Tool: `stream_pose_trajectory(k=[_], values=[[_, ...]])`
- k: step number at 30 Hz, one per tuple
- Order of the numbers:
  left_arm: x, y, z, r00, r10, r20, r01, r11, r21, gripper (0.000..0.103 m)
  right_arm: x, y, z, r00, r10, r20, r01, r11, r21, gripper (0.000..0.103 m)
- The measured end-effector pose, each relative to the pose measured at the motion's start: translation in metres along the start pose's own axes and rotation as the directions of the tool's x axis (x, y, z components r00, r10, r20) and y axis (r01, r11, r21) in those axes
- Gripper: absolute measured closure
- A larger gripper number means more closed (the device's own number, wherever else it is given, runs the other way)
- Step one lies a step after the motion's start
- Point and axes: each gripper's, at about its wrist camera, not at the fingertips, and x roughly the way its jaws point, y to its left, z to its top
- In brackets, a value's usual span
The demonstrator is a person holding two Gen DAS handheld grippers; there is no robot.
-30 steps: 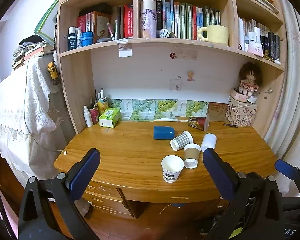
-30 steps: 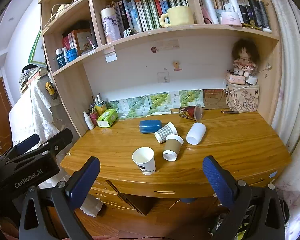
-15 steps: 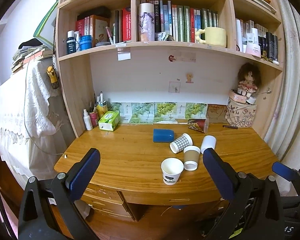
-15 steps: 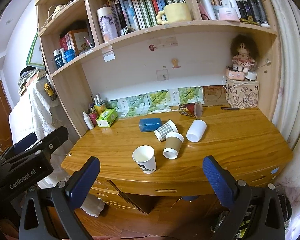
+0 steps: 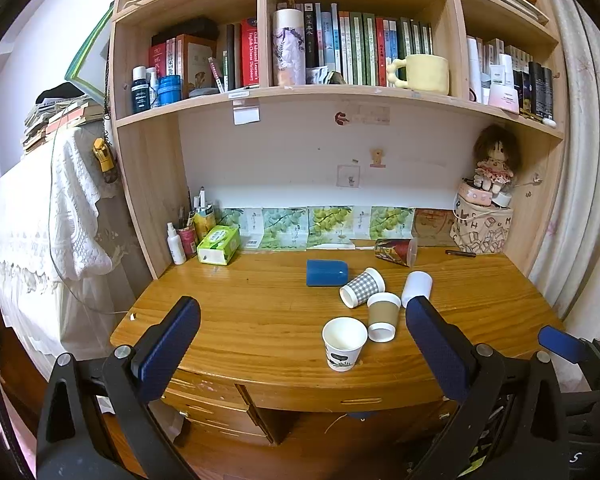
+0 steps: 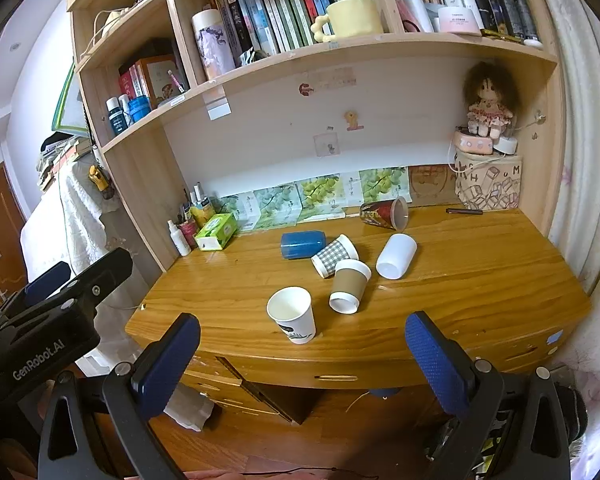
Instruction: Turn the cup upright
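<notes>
Several cups are on the wooden desk [image 5: 240, 312]. A white paper cup [image 5: 344, 343] [image 6: 292, 315] stands upright near the front edge. A brown sleeved cup [image 5: 383, 316] [image 6: 350, 286], a checked cup [image 5: 361, 288] [image 6: 334, 255], a blue cup [image 5: 326, 273] [image 6: 302, 244], a white cup [image 5: 417, 288] [image 6: 396, 256] and a red patterned cup [image 5: 395, 251] [image 6: 384, 213] lie on their sides. My left gripper [image 5: 300, 334] and right gripper [image 6: 302, 346] are both open and empty, held in front of the desk, well short of the cups.
A green tissue box [image 5: 218, 245], a spray bottle [image 5: 176, 243] and a pen holder stand at the back left. A patterned bag with a doll [image 5: 485, 216] stands at the back right. Shelves of books hang above. Drawers [image 6: 332, 376] sit under the desk front.
Both views have drifted slightly; the grippers stay open and nothing on the desk has moved.
</notes>
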Motion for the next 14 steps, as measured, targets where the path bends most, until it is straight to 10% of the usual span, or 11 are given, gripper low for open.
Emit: stream_pose_trajectory(k=[14], values=[[-0.0002,0.0001,-0.0003,1.000,-0.007,-0.001,0.007,1.000,0.000,0.000,0.0005,0.0036,-0.0066,1.000,0.004,-0.017,-0.003,1.000,0.015,0.000]])
